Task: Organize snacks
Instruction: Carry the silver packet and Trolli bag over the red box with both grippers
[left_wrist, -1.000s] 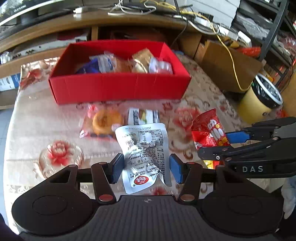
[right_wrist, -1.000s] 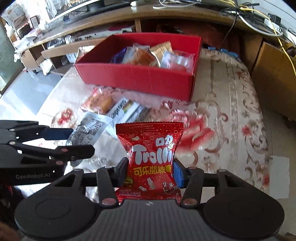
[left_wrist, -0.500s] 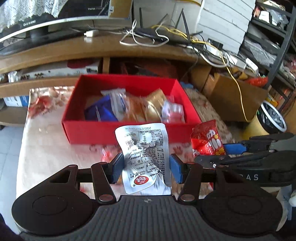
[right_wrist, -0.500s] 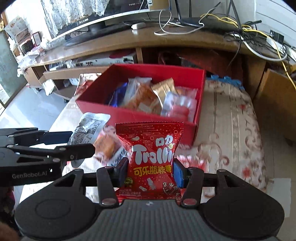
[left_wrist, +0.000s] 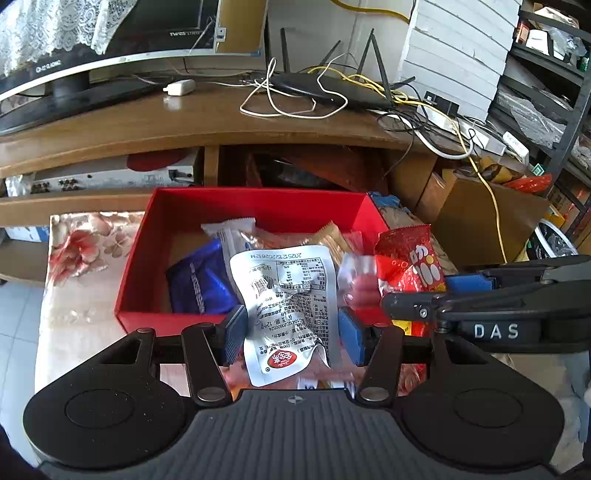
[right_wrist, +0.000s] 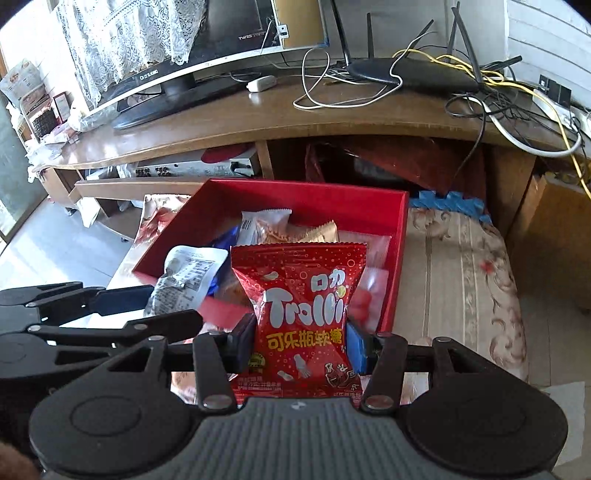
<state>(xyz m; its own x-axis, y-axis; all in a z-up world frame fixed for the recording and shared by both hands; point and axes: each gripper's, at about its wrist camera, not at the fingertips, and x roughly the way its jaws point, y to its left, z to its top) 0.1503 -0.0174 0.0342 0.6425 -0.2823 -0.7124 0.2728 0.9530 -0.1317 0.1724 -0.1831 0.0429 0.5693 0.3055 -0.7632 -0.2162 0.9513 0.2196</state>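
My left gripper (left_wrist: 291, 336) is shut on a silver snack packet (left_wrist: 284, 288), which stands upright between the blue pads. It hangs over the front wall of the red box (left_wrist: 147, 317). My right gripper (right_wrist: 301, 345) is shut on a red Trolli gummy packet (right_wrist: 303, 295), just in front of the same red box (right_wrist: 306, 199). Each view shows the other gripper alongside: the right gripper (left_wrist: 461, 291) with its red packet (left_wrist: 410, 258), and the left gripper (right_wrist: 147, 310) with the silver packet (right_wrist: 188, 273). Inside the box lie a blue packet (left_wrist: 199, 280), a clear wafer packet (left_wrist: 231, 230) and a gold packet (left_wrist: 328, 236).
The box rests on a floral cloth (left_wrist: 81, 251) over a low table. Close behind it stands a wooden TV stand (left_wrist: 184, 122) with a monitor (left_wrist: 74, 70), a router (left_wrist: 332, 92) and loose cables. A cardboard box (left_wrist: 480, 218) and a shelf rack stand to the right.
Both grippers have moved forward and upward with their packets, from over the cloth to the red box's front edge. The loose snacks on the cloth have slipped out of sight below.
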